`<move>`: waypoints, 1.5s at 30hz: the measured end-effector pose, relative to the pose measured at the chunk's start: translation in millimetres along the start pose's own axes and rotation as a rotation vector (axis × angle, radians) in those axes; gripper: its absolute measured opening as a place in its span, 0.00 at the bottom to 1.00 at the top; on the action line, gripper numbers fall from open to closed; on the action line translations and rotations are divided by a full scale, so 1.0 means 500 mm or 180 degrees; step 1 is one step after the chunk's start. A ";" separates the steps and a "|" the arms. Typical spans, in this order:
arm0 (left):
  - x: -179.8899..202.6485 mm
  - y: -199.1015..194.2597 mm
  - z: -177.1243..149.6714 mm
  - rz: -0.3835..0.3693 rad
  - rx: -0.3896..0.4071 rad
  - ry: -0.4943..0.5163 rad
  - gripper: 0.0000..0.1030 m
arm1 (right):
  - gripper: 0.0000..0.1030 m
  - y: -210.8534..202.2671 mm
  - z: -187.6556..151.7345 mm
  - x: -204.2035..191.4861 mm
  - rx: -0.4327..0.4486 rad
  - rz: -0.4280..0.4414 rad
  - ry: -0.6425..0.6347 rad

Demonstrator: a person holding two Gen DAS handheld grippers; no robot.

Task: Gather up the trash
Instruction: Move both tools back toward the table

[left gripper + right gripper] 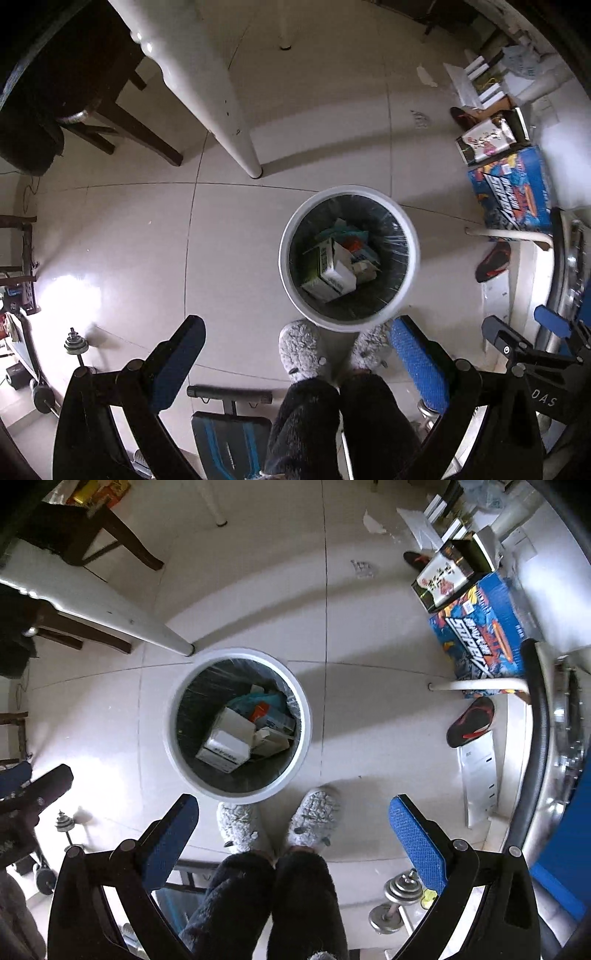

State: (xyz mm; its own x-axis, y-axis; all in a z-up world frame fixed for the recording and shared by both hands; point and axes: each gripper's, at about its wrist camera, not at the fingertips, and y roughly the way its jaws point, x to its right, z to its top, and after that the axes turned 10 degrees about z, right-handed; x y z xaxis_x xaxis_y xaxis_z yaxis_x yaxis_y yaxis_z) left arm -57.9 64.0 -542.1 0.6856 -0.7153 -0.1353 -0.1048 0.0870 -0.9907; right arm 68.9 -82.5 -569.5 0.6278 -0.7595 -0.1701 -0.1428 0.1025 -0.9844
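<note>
A round white trash bin (410,236) with a dark liner stands on the tiled floor, holding several boxes and wrappers (340,266). It also shows in the right wrist view (303,716), with its trash (236,738). My left gripper (295,354) is open and empty, held high above the floor just in front of the bin. My right gripper (293,830) is open and empty, above the floor to the bin's right. A scrap of white paper (426,75) lies on the far floor, also in the right wrist view (373,524).
The person's grey slippers (299,349) stand by the bin. A white table leg (243,155) rises behind it. A blue printed box (513,192), other boxes and a red-black shoe (493,260) lie at right. Dumbbells (399,897) and a bench (229,439) sit near.
</note>
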 end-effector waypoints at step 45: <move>0.271 -0.674 0.728 0.0271 0.0906 -0.0233 1.00 | 1.00 -0.821 0.869 0.206 0.0440 -0.0691 -0.0578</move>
State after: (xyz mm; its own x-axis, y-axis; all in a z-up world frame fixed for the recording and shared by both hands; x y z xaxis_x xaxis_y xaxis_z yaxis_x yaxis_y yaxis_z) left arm 332.3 190.2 -232.3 0.7343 -0.6460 -0.2085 0.0349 0.3428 -0.9388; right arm 524.5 76.3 -201.8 0.7605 -0.6473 0.0519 0.1071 0.0462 -0.9932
